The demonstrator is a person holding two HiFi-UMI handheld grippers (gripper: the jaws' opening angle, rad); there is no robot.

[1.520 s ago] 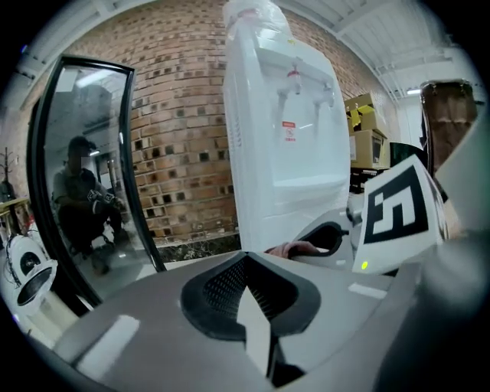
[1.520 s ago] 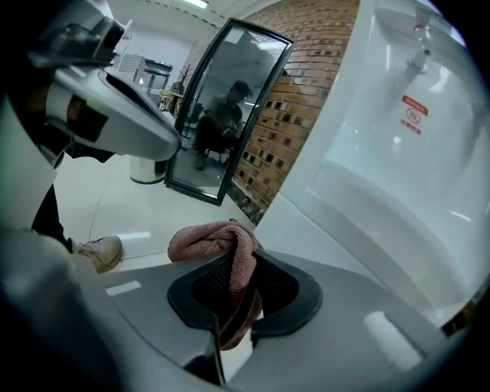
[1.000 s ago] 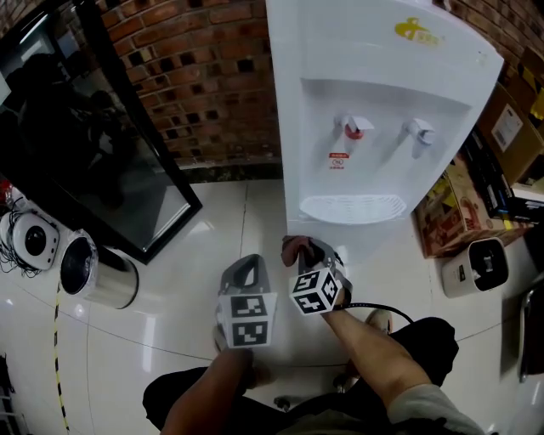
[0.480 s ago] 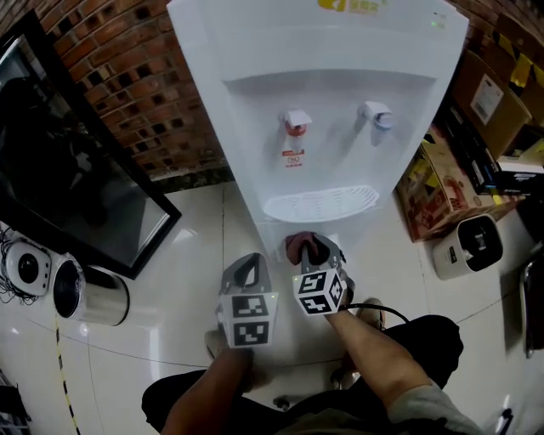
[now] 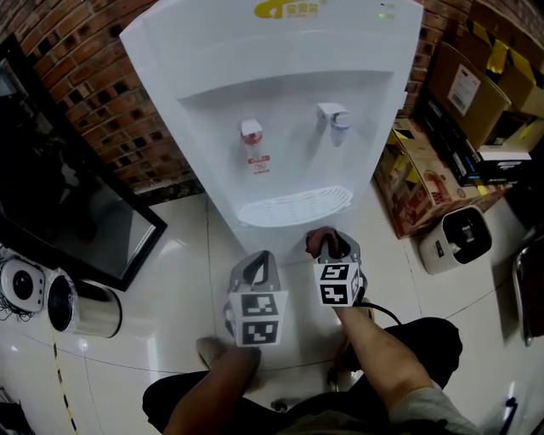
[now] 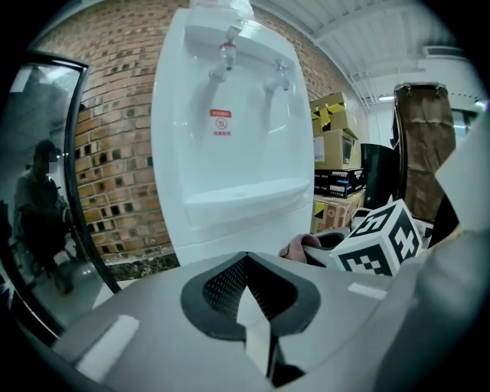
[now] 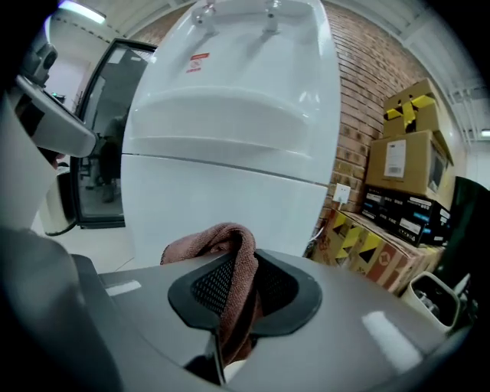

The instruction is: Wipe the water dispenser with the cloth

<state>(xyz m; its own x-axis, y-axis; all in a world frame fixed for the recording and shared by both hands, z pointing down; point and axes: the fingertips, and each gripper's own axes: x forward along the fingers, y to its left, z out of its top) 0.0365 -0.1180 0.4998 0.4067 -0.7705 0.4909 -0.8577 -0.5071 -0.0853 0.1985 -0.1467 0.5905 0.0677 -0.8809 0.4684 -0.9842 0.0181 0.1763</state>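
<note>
Two hand-held grippers, right clamping cloth, left closed, logo only in head view

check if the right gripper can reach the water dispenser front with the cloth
Probably yes: the right gripper, shut on the cloth, faces the lower front of the water dispenser, and nothing shows between them.
</note>
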